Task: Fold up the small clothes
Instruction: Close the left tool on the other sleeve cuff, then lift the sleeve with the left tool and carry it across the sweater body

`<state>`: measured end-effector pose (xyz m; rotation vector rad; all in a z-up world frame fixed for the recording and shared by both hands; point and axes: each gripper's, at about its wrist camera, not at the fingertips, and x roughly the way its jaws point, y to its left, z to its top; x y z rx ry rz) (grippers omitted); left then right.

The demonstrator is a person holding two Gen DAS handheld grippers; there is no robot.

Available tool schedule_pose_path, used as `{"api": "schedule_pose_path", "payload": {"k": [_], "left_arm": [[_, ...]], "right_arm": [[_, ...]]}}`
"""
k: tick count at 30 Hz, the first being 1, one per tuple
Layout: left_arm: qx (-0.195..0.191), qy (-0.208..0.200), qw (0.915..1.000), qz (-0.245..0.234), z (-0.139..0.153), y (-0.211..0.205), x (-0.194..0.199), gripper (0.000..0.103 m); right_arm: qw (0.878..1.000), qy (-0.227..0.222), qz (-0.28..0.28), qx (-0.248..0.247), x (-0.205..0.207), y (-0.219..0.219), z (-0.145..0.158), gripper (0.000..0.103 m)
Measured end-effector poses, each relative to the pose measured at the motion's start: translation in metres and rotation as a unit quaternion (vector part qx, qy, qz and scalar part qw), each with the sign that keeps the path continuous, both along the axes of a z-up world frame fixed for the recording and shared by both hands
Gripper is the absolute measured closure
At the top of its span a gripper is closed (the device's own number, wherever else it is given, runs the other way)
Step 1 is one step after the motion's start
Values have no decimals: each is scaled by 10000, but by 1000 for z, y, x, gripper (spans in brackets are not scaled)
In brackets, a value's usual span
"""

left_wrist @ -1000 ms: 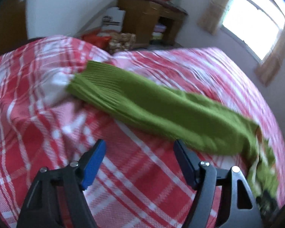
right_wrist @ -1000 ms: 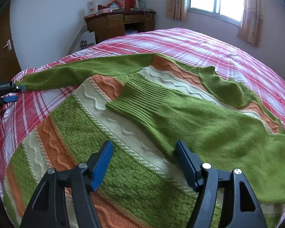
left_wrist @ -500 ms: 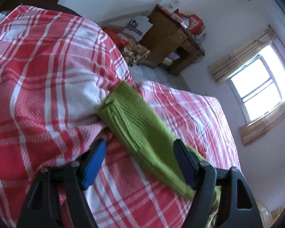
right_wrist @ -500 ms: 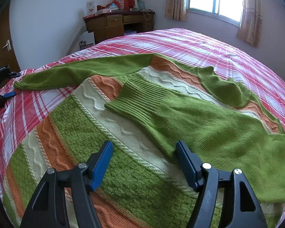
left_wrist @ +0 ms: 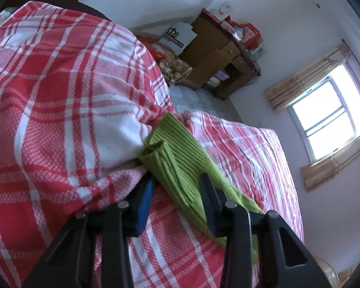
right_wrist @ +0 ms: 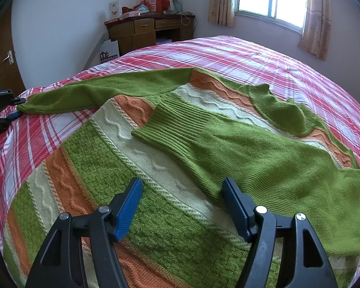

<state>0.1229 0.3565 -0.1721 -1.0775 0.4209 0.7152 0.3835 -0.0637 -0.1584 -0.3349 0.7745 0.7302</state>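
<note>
Left gripper [left_wrist: 177, 187] closing around green sleeve cuff [left_wrist: 170, 153]

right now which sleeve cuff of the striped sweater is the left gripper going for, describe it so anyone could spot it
On the red and white plaid bed lies a green, orange and cream striped knit sweater. Follow its long green sleeve stretched toward the bed's edge to the ribbed green cuff, between the closing jaws of the left gripper. The other sleeve lies folded across the sweater's body.
</note>
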Motion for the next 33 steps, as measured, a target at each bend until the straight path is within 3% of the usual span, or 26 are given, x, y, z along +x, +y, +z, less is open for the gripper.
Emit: {"api": "schedule_pose_path", "payload": {"k": [2, 4, 5, 14, 27, 33], "left_arm": [[49, 8, 10000, -58, 1, 2, 3, 63], [138, 78, 9998, -120, 3, 4, 5, 80], [170, 117, 9997, -131, 3, 5, 5, 95], [428, -211, 9976, -499, 18, 1, -3, 97], [961, -480, 9887, -1042, 63, -15, 12, 98], [1073, -626, 9828, -1368, 89, -23, 25, 98]], "right_arm": [[10000, -5, 1, -2, 0, 0, 0, 33], [10000, -9, -9, -1, 0, 0, 0, 33], [10000, -8, -15, 2, 0, -1, 0, 33], [10000, 0, -24, 10, 2, -1, 0, 33], [9999, 127, -11, 59, 7, -2, 1, 33], [9993, 45, -34, 370, -4, -17, 30, 33]]}}
